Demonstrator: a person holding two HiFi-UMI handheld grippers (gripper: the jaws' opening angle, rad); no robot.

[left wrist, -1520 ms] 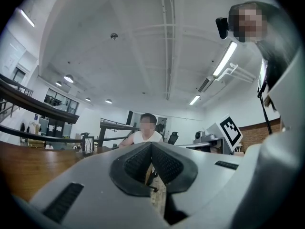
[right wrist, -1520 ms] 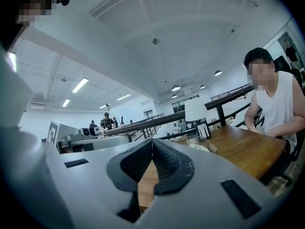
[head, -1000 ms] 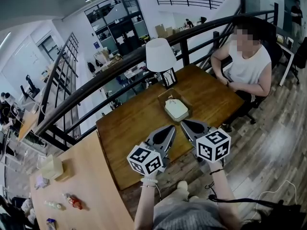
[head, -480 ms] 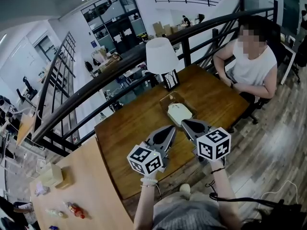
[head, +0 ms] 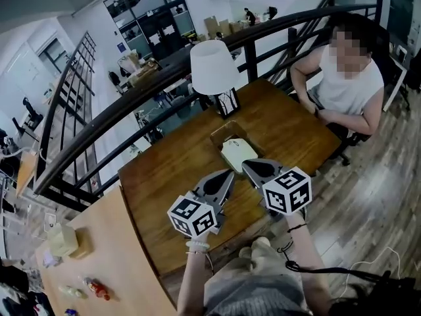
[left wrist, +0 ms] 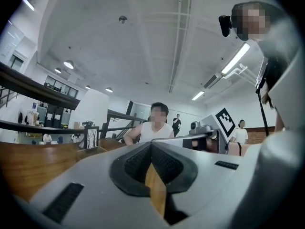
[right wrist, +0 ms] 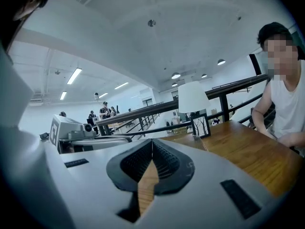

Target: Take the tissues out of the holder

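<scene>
On the dark wooden table (head: 171, 176) stands the tissue holder (head: 223, 131), a shallow open box with a white tissue pack (head: 238, 154) lying in it. My left gripper (head: 229, 174) hovers just short of the holder's near side, shut and empty. My right gripper (head: 247, 164) sits beside it, its tip by the near edge of the tissue pack, also shut with nothing held. In the left gripper view the left gripper (left wrist: 151, 144) has its pads meeting. In the right gripper view the right gripper (right wrist: 152, 142) has its pads closed together in the same way.
A white-shaded lamp (head: 212, 68) and a small picture frame (head: 228, 103) stand behind the holder. A person in a white top (head: 348, 78) sits at the table's far right corner. A black railing (head: 131, 110) runs behind. A lighter table (head: 85, 262) with small items lies at the lower left.
The head view has shifted a little, so the table and lamp sit slightly more to the left. Both grippers stay shut and close to the holder's near side.
</scene>
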